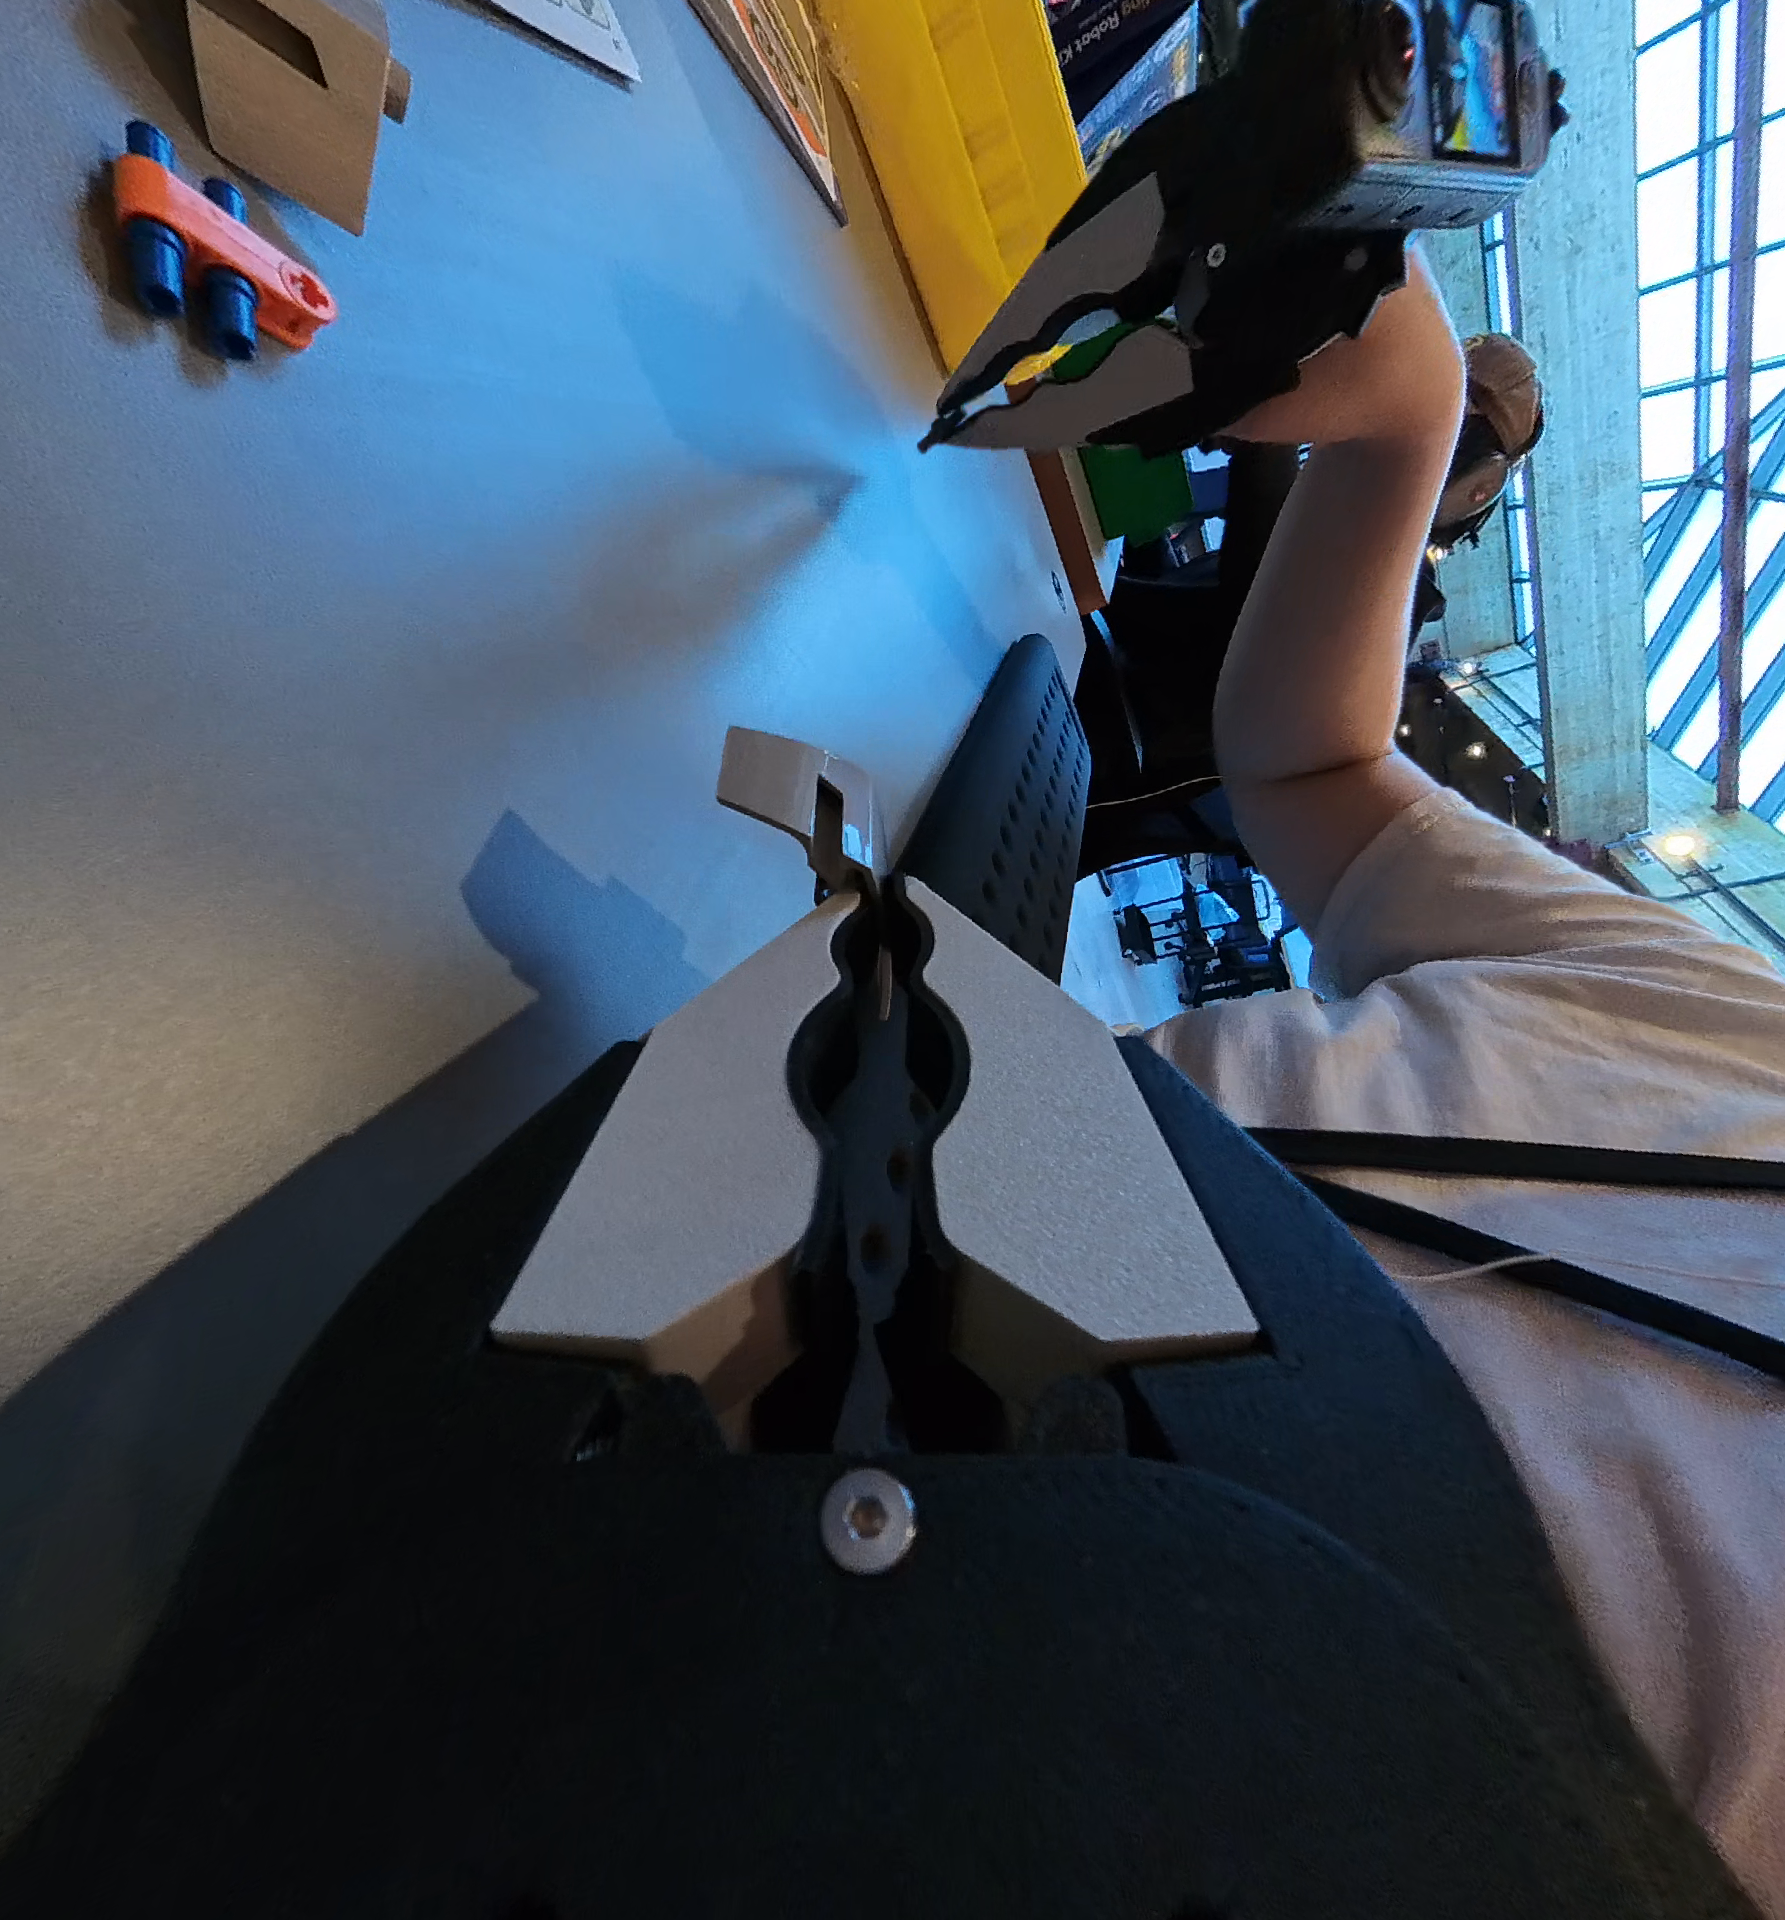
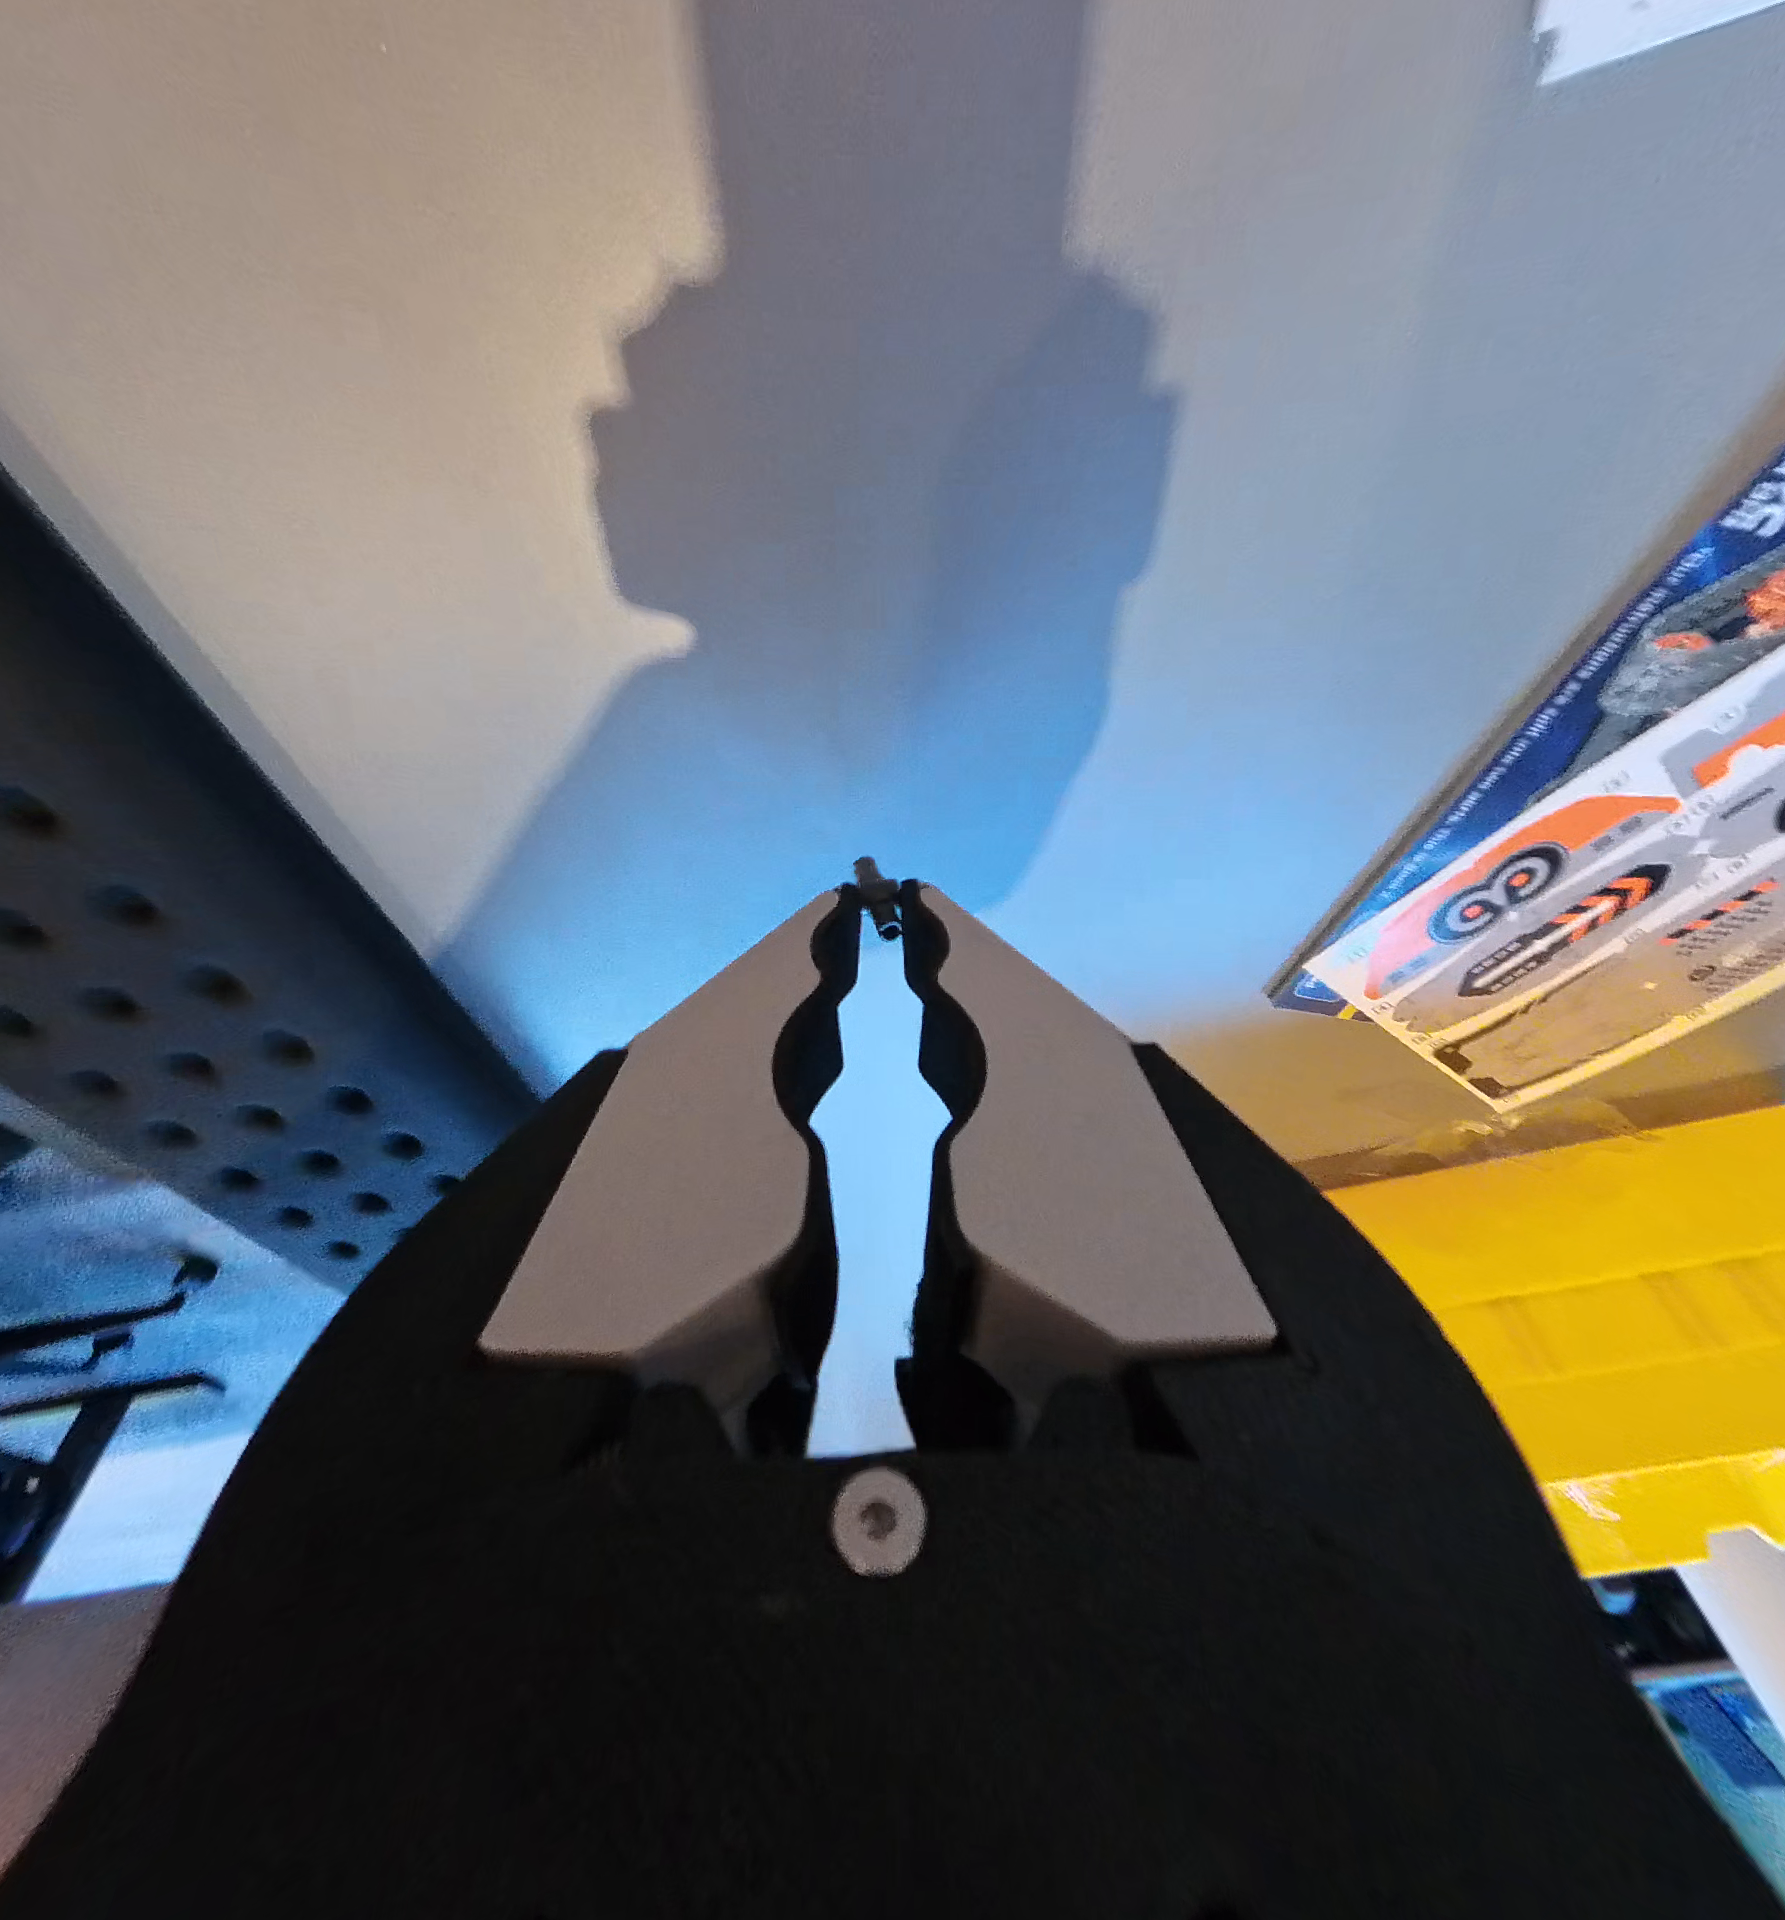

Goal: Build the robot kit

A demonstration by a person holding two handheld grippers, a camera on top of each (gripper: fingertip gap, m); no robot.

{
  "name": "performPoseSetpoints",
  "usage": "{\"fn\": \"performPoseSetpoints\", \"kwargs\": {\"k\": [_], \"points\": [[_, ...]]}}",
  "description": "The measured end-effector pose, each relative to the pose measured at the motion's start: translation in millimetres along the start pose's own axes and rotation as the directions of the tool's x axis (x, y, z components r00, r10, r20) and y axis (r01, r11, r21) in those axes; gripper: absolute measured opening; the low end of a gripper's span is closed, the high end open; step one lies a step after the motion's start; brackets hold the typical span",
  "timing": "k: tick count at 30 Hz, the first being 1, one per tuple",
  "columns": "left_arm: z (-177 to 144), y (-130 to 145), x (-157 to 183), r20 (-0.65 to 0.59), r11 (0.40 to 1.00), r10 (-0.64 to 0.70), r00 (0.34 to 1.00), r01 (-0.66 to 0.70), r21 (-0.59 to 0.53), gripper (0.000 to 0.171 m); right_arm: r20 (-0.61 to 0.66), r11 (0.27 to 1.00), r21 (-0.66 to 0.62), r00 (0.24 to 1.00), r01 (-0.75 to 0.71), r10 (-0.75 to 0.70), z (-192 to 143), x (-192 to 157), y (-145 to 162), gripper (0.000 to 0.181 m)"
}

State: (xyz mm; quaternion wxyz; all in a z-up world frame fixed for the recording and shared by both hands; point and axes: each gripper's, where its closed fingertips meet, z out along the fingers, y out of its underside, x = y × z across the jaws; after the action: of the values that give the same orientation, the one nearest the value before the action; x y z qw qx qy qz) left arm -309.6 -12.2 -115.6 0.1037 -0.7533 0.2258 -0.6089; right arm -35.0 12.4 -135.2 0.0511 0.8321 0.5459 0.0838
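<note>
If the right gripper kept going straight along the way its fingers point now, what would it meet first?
Probably the bare white tabletop. The right gripper, shut on a small dark pin, points at its own shadow there, with nothing else in that line. How far off the surface lies is hard to judge.

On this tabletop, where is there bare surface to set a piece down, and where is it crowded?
The widest bare stretch of the table lies between the orange-and-blue part and the left gripper, shut on a tan flat piece. It is crowded along the far edge: cardboard piece, yellow box, and right gripper, shut on a small dark pin.
</note>
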Motion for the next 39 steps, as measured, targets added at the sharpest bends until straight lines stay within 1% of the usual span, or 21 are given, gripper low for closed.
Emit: {"fn": "performPoseSetpoints", "kwargs": {"k": [2, 7, 11, 16, 20, 24, 31, 37, 39], "points": [[-1, -1, 2, -0.01, 1.0, 0.011, 1.0, -0.011, 0.009, 0.0, -0.025, 0.998, 0.058, 1.0, -0.012, 0.014, -4, 2, 1, 0.007], [-2, -2, 5, -0.021, 0.999, 0.03, 0.999, -0.03, 0.026, 0.0, -0.029, 0.98, 0.198, 0.999, -0.025, 0.032, -10, -6, 0, 0.006], [-2, -2, 7, -0.018, 0.998, 0.051, 0.999, -0.05, 0.024, 0.0, -0.037, 0.965, 0.262, 0.999, -0.006, 0.016, -11, -16, -1, 0.006], [-4, -4, 10, -0.026, 0.997, 0.066, 0.997, -0.064, 0.051, 0.0, -0.048, 0.962, 0.269, 0.998, 0.045, -0.033, -8, -23, -1, 0.006], [-6, -5, 15, -0.052, 0.995, 0.078, 0.996, -0.075, 0.066, 0.0, -0.037, 0.955, 0.287, 0.997, 0.082, -0.074, -8, -27, -8, 0.006], [-6, -4, 18, -0.071, 0.994, 0.093, 0.993, -0.089, 0.062, 0.0, -0.066, 0.949, 0.277, 0.989, 0.148, -0.134, -5, -26, -14, 0.006], [-11, -6, 26, -0.103, 0.987, 0.135, 0.985, -0.125, 0.099, 0.0, 0.027, 0.944, 0.29, 0.985, 0.156, -0.171, -4, -26, -22, 0.006], [-11, -6, 26, -0.109, 0.987, 0.135, 0.985, -0.125, 0.098, 0.0, 0.044, 0.945, 0.306, 0.99, 0.115, -0.135, 1, -17, -30, 0.006], [-10, -5, 26, -0.106, 0.988, 0.134, 0.985, -0.124, 0.094, 0.0, 0.063, 0.94, 0.321, 0.988, 0.112, -0.139, 3, -19, -34, 0.006]]}}
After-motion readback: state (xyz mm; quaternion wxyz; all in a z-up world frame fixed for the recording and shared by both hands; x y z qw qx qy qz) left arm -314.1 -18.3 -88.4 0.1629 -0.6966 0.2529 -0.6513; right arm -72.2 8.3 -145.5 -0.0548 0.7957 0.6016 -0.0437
